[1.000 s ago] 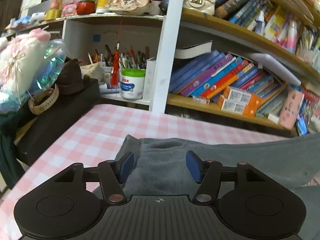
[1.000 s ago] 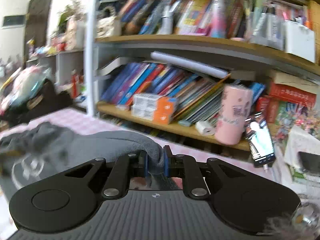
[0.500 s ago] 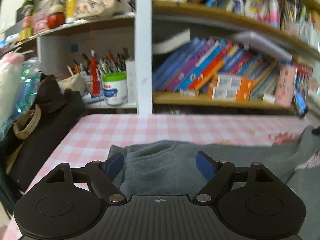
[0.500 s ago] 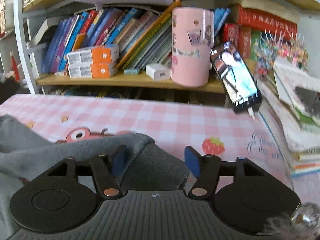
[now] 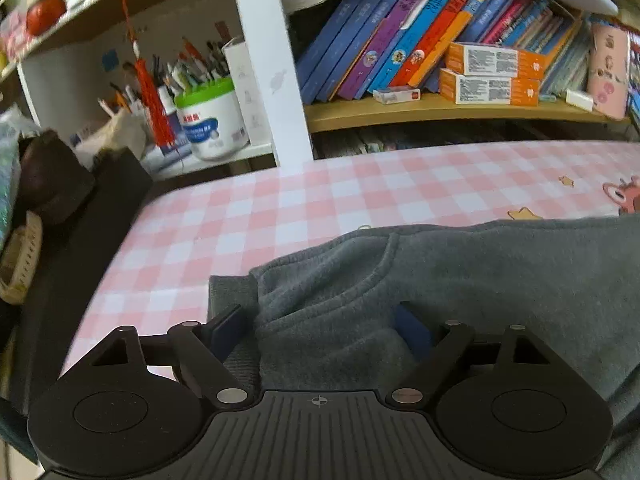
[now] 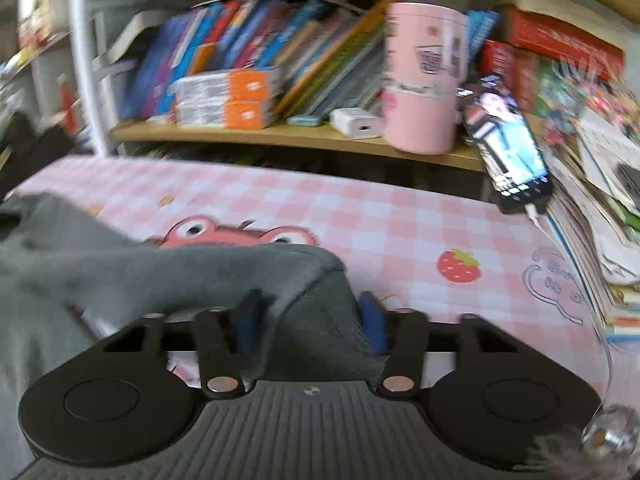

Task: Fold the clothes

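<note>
A grey fleece garment (image 5: 460, 280) lies folded on the pink checked tablecloth (image 5: 320, 208). My left gripper (image 5: 320, 332) is open, its blue pads wide apart over the garment's left end, with a fold of cloth lying between them. In the right wrist view the same garment (image 6: 120, 272) ends in a rounded folded corner. My right gripper (image 6: 312, 320) is open, its pads either side of that corner without pinching it.
Bookshelves with books (image 5: 420, 32), orange boxes (image 6: 228, 100) and a pink cup (image 6: 424, 80) stand behind the table. A phone (image 6: 508, 148) leans at the right by a stack of papers (image 6: 600, 184). A black box (image 5: 80, 240) borders the table's left edge.
My right gripper was shut on the garment one second ago, then opened and let it go. Both grippers have lowered toward the table, and the garment now lies flat.
</note>
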A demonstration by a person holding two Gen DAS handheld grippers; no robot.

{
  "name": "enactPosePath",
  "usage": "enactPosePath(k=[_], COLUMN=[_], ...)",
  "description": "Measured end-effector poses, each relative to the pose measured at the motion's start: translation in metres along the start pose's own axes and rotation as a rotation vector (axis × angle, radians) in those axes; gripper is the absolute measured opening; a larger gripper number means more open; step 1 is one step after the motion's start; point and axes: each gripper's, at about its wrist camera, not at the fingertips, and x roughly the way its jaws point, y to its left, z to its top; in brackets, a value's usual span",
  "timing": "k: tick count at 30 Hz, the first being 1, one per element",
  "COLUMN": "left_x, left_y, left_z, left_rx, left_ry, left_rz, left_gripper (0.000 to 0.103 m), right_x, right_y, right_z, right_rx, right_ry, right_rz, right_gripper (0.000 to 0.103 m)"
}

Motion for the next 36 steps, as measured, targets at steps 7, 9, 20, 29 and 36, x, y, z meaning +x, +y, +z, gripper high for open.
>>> enactPosePath(k=[7,9,20,29,36], left_x=[-0.042,-0.065,-0.011,-0.05,-0.049], left_y=[0.031,0.048,0.041,0.035,0.016], left_z=[-0.007,-0.009,-0.008,-0.019,-0.025], left_rx=[-0.219,-0.35,-0.267,-0.218,-0.171], left_ry=[-0.162,-0.283,-0.114,-0.175,-0.141], left_rz=[-0.163,-0.216,0.051,-0.019,-0.015], left_gripper=[0.01,0.01,0.047,0.062,0.063], right_x=[-0.061,-0.08,0.014,-0.017,0.02], right_y=[0.0,-0.006,-0.005,-0.015,0.013], right_z=[0.013,0.022,0.043,0.025,0.031], right_rx=[0.058,0.107,0.076,0.234,0.177], right_ry=[-0.14,-0.192,-0.065,-0.08,-0.021], right_rz=[0.138,0.193,-0.139,-0.003,-0.008], right_gripper=[0.025,0.025,0.056,0.062,0.017])
